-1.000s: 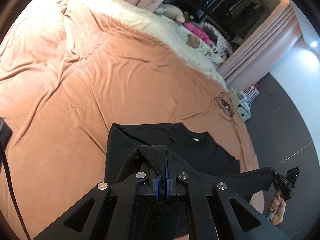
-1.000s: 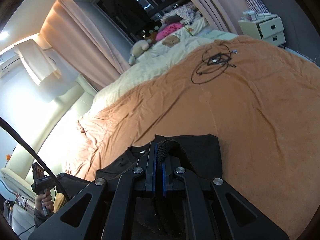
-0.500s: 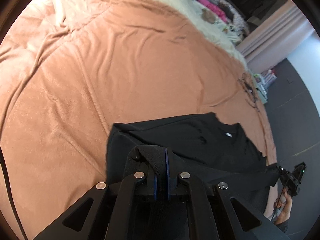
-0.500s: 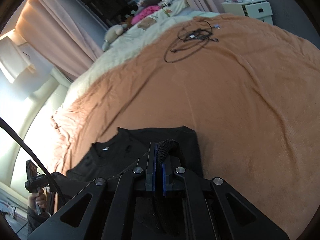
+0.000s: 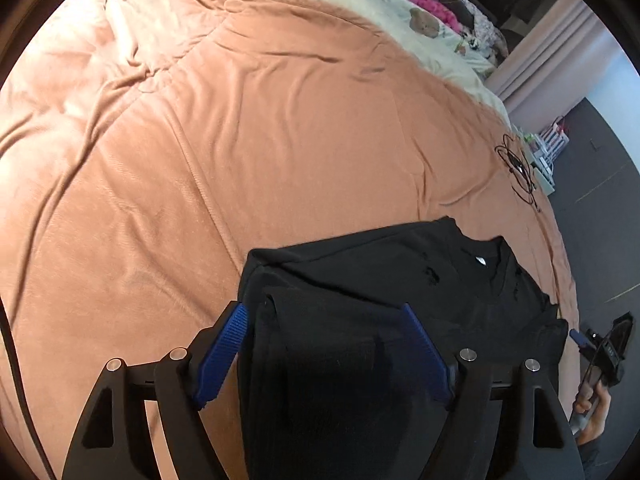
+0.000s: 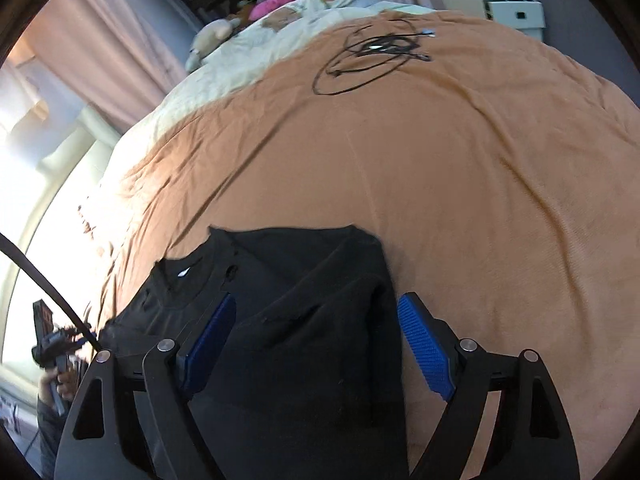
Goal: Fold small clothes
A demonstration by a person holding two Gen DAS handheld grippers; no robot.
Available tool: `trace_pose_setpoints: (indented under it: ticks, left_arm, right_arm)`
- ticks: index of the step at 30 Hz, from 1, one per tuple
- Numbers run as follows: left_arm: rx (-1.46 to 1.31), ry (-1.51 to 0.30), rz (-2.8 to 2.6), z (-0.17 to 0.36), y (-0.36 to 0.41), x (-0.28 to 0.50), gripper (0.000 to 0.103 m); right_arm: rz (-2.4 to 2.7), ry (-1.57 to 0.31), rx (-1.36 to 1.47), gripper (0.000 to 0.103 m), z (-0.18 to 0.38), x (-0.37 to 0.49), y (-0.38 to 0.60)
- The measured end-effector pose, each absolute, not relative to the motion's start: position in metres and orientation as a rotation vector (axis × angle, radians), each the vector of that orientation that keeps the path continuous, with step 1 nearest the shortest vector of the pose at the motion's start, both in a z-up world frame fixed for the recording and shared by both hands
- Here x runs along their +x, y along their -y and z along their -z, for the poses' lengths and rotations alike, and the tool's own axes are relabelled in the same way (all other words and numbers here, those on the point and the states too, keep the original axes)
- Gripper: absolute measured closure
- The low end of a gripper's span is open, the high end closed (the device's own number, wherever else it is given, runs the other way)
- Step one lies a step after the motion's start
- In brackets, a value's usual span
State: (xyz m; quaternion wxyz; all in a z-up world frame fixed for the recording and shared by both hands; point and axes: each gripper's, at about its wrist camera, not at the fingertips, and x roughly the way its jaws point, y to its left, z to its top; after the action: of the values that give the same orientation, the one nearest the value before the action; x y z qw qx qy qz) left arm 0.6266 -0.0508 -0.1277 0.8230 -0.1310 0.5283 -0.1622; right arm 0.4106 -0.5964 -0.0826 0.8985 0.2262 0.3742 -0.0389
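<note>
A small black T-shirt (image 5: 380,280) lies on the orange-brown bedspread (image 5: 240,140), its lower part folded up over the body, its collar with a white label to the right. My left gripper (image 5: 324,312) is open, its blue pads either side of the shirt's left folded edge. The shirt also shows in the right wrist view (image 6: 296,300). My right gripper (image 6: 316,312) is open over its right folded edge. Neither holds the cloth. The right gripper also shows in the left wrist view (image 5: 600,348), at the far right.
A coil of black cable (image 6: 372,60) lies on the bedspread beyond the shirt. A cream blanket (image 6: 248,56) with soft toys and clothes covers the bed's far part. A white nightstand (image 6: 504,12) stands past the bed's corner. Curtains hang behind.
Both grippers were shut on the shirt's hem and carried it forward over the body. Now both have opened and let the cloth drop onto the shirt.
</note>
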Motion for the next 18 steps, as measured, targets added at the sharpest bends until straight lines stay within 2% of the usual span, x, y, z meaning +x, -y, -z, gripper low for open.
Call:
trace_pose_setpoints:
  ticks: [8,18]
  left_arm:
    - [-0.108,-1.128,0.331,0.119,0.075,0.588,0.023]
    - [0.149,-1.222,0.279,0.157,0.101,0.558,0.023]
  right_arm:
    - [0.095,-0.867,0.277,0.021,0.081,0.385,0.563]
    - [0.145,-0.972,0.117,0.021,0.089,0.387,0.527]
